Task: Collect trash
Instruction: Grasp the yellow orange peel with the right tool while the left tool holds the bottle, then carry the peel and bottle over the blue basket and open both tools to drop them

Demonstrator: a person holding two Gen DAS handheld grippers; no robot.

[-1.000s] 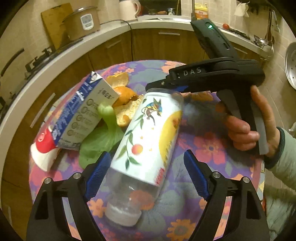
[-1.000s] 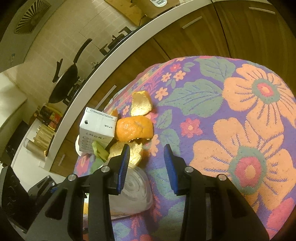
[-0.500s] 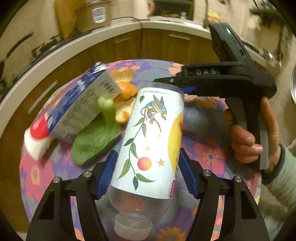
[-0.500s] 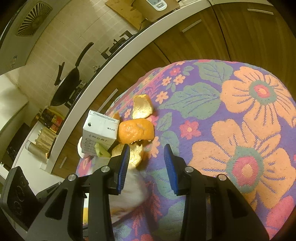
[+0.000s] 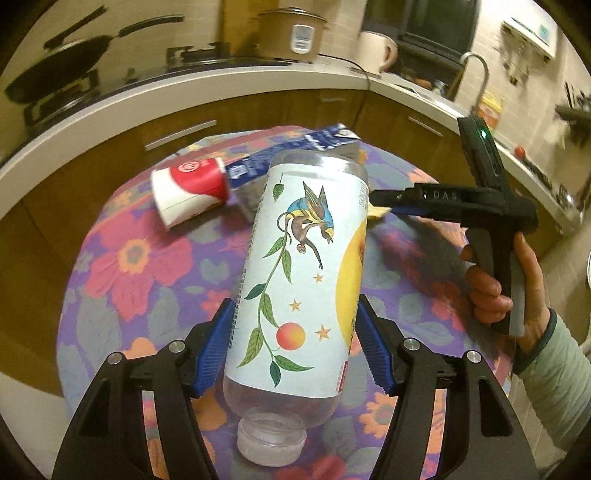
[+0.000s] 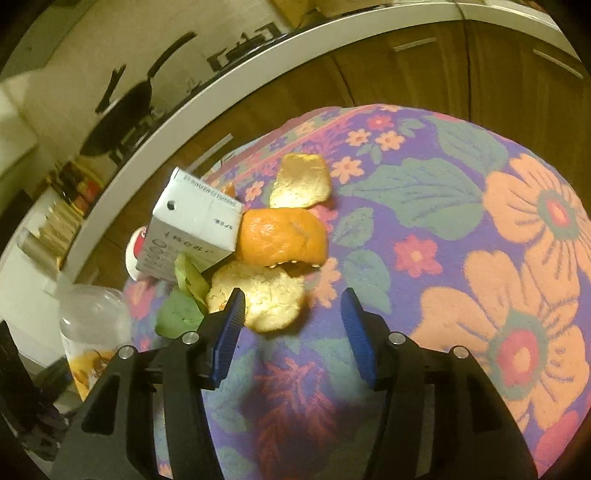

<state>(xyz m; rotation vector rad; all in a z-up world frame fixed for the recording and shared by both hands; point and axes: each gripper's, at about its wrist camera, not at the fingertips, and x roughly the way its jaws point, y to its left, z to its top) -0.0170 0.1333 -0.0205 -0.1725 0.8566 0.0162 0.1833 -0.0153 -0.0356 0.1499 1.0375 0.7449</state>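
Observation:
My left gripper (image 5: 291, 350) is shut on a clear plastic bottle (image 5: 303, 280) with a white bird-and-fruit label, held above the floral tablecloth (image 5: 140, 266), cap toward the camera. The bottle's base also shows in the right wrist view (image 6: 92, 328). My right gripper (image 6: 291, 332) is open and empty, just short of a pile of orange peels (image 6: 273, 266). A milk carton (image 6: 188, 229), a green leaf (image 6: 181, 306) and a red-and-white paper cup (image 5: 188, 192) lie beside the peels. The right gripper shows in the left wrist view (image 5: 384, 206).
The round table (image 6: 480, 258) stands next to a curved white countertop (image 5: 110, 107) over brown cabinets. A frying pan (image 5: 55, 70), rice cooker (image 5: 291, 33) and kettle (image 5: 376, 51) sit on the counter. A hand (image 5: 502, 288) holds the right gripper.
My left gripper closed on the bottle and lifted it off the table, swinging the view left. My right gripper opened wider and drew nearer the orange peels.

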